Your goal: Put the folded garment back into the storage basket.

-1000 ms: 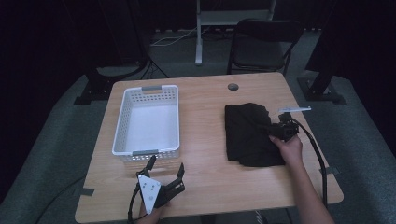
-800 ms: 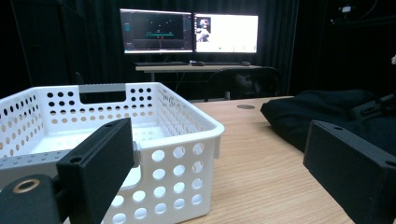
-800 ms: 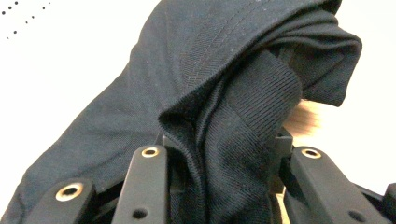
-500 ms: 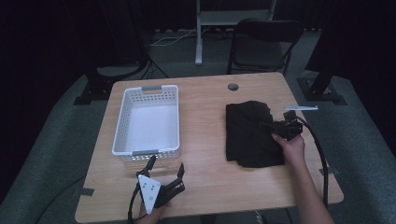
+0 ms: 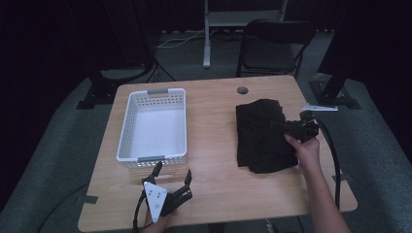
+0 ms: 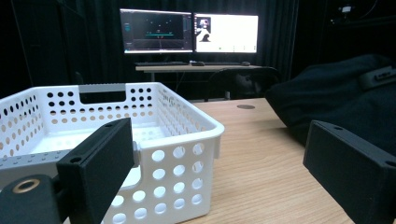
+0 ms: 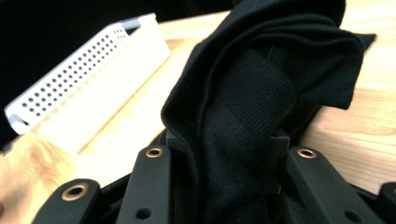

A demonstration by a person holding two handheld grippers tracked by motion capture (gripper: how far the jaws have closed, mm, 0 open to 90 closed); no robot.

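A black folded garment [image 5: 260,136] lies on the right half of the wooden table [image 5: 218,160]. My right gripper [image 5: 291,128] is at its right edge, and a bunched fold of the black garment [image 7: 261,84] is pinched between its jaws [image 7: 229,140]. The white perforated basket [image 5: 153,127] stands empty on the left half. Near the table's front edge, just before the basket's near wall, my left gripper [image 5: 171,180] rests open with nothing between its jaws. In the left gripper view the basket [image 6: 154,140] is close ahead of the gripper [image 6: 219,154] and the garment [image 6: 336,102] lies to the right.
A round grommet hole [image 5: 242,90] sits near the table's far edge. A black folding chair [image 5: 272,46] stands behind the table. Two lit monitors [image 6: 189,31] stand on a desk far beyond. A cable [image 5: 333,155] trails from the right gripper.
My right gripper has shifted slightly toward the far right, with the garment's edge in it. The left gripper has stayed where it was.
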